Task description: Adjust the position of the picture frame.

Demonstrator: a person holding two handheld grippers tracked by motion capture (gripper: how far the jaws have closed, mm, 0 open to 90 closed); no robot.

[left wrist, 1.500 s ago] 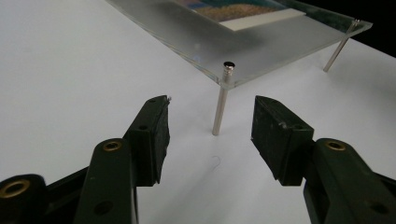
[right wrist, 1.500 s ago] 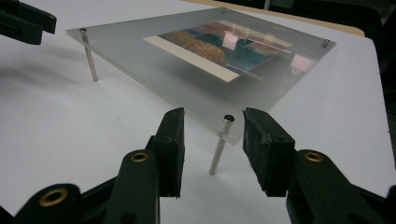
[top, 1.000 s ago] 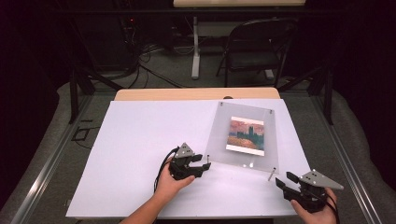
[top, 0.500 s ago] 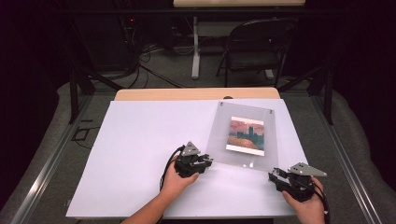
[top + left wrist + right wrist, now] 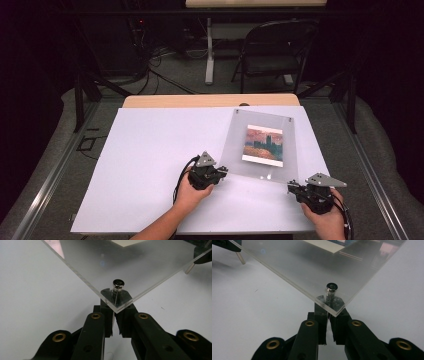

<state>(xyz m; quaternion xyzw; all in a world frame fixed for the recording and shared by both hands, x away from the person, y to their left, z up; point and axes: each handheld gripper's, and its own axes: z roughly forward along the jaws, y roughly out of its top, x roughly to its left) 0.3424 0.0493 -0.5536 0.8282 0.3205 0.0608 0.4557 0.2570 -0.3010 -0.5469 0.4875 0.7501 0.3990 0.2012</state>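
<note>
Left gripper (image 5: 223,170): black two-jaw tool with brass-coloured pivot bushings and a grey three-cornered top plate, held in the person's left hand (image 5: 189,192). Jaws drawn together on the near-left corner standoff (image 5: 118,285), a short polished metal post with a round dark-centred cap, under the acrylic frame (image 5: 260,127).

Right gripper (image 5: 290,187): same make, held in the right hand (image 5: 327,222) at the table's near right edge. Jaws likewise closed on the near-right corner standoff (image 5: 331,288), of the same shape.

Acrylic frame: clear rectangular sheet with smooth cut edges, thick enough to show a bright rim, lying on the right half of the table, its near corners at the two grippers. Mounted at centre, a small rectangular print (image 5: 264,145) in orange and teal tones with a white border.

Table (image 5: 150,150): flat matte white top, with a strip of pale wood along the far edge.

Room: dark, grey floor covering, black cables (image 5: 165,60), a folding metal chair (image 5: 277,50) and a white table leg (image 5: 209,50) beyond.
</note>
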